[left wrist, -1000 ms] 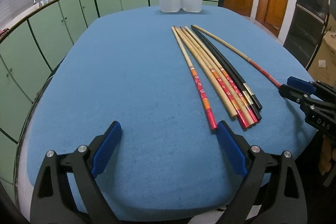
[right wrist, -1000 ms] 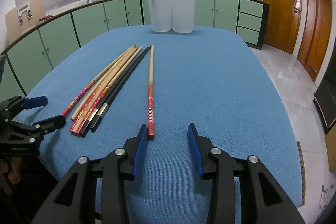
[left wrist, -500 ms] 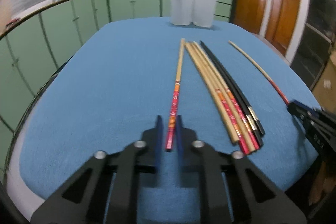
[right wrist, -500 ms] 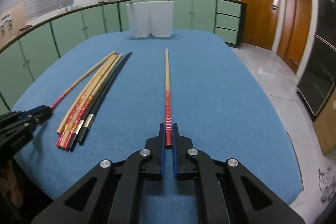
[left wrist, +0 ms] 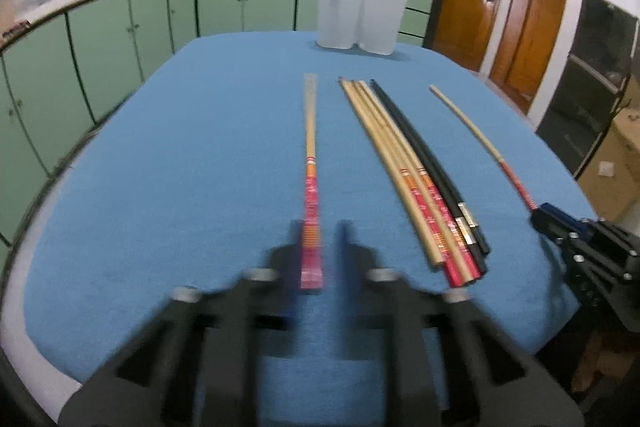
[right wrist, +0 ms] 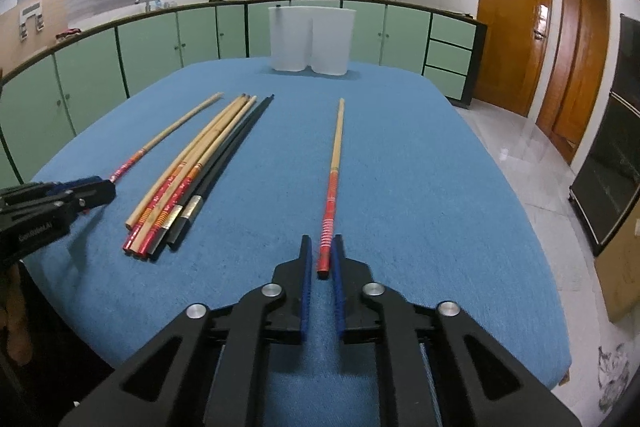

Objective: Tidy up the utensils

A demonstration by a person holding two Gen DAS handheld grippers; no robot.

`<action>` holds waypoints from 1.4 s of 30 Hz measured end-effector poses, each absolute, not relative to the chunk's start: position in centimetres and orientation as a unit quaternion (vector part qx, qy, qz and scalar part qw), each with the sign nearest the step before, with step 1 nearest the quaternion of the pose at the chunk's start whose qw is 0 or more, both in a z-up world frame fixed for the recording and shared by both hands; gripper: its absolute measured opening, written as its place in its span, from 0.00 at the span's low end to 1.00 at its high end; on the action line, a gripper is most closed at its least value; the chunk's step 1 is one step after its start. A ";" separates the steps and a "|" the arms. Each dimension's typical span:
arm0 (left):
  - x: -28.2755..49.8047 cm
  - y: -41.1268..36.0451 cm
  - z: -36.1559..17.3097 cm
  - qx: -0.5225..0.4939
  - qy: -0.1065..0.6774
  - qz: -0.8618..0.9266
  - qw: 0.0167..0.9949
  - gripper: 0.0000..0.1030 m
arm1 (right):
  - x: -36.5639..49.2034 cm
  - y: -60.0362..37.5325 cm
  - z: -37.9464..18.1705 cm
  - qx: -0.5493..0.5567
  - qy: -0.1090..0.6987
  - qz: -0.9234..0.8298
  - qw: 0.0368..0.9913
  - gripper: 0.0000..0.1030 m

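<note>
Your left tongs (left wrist: 316,251) are blurred, but they sit nearly closed around the red end of a bamboo chopstick (left wrist: 310,163), which runs straight ahead from them across the blue table (left wrist: 180,167); whether the pads actually press it, you cannot tell from this view. Your right tongs (right wrist: 321,259) are narrowed the same way, blue pads on either side of the red-banded end of a second chopstick (right wrist: 333,171), with a thin gap showing on each side. Between the two tongs lies the bundle of remaining chopsticks (right wrist: 196,167), pale and black ones side by side, touching. Far ahead of both tongs stands the white holder (right wrist: 310,41), near the table's far edge.
</note>
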State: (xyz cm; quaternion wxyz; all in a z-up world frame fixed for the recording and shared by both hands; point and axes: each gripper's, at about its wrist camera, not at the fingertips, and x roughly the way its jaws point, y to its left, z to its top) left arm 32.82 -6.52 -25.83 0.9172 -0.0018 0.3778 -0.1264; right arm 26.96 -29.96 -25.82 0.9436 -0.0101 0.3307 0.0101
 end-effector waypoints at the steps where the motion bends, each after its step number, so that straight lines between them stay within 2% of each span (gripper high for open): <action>1: 32.8 -6.4 -25.7 -0.008 0.377 -0.127 0.917 0.06 | 26.9 -30.1 -25.6 -0.006 0.330 0.011 0.944 0.06; 12: 31.0 -5.7 -18.3 -0.042 0.332 -0.130 0.933 0.05 | 24.9 -29.8 -18.7 -0.006 0.291 0.017 0.957 0.03; 17: 30.6 -5.5 -16.6 -0.037 0.310 -0.123 0.942 0.05 | 25.7 -31.1 -21.3 0.028 0.319 0.020 0.947 0.07; 20: 30.8 -5.3 -17.3 -0.043 0.321 -0.120 0.938 0.05 | 25.9 -31.4 -23.9 0.043 0.338 0.023 0.940 0.14; 24: 30.7 -4.9 -17.4 -0.047 0.324 -0.117 0.938 0.05 | 26.2 -31.5 -25.6 0.053 0.345 0.015 0.937 0.34; 27: 30.9 -4.7 -17.1 -0.047 0.320 -0.116 0.939 0.05 | 26.6 -31.4 -26.2 0.048 0.345 0.016 0.937 0.34; 29: 30.8 -4.7 -17.0 -0.048 0.318 -0.116 0.940 0.05 | 26.8 -31.1 -26.3 0.032 0.340 0.016 0.940 0.30; 32: 30.9 -4.5 -17.2 -0.049 0.320 -0.115 0.939 0.05 | 27.0 -31.0 -26.3 0.026 0.341 0.020 0.939 0.06; 38: 30.5 -4.3 -15.8 -0.043 0.314 -0.117 0.941 0.05 | 26.2 -31.6 -23.9 0.046 0.342 0.024 0.938 0.06; 42: 30.4 -3.9 -13.9 -0.041 0.308 -0.124 0.942 0.05 | 25.0 -31.9 -19.2 0.057 0.324 0.039 0.943 0.06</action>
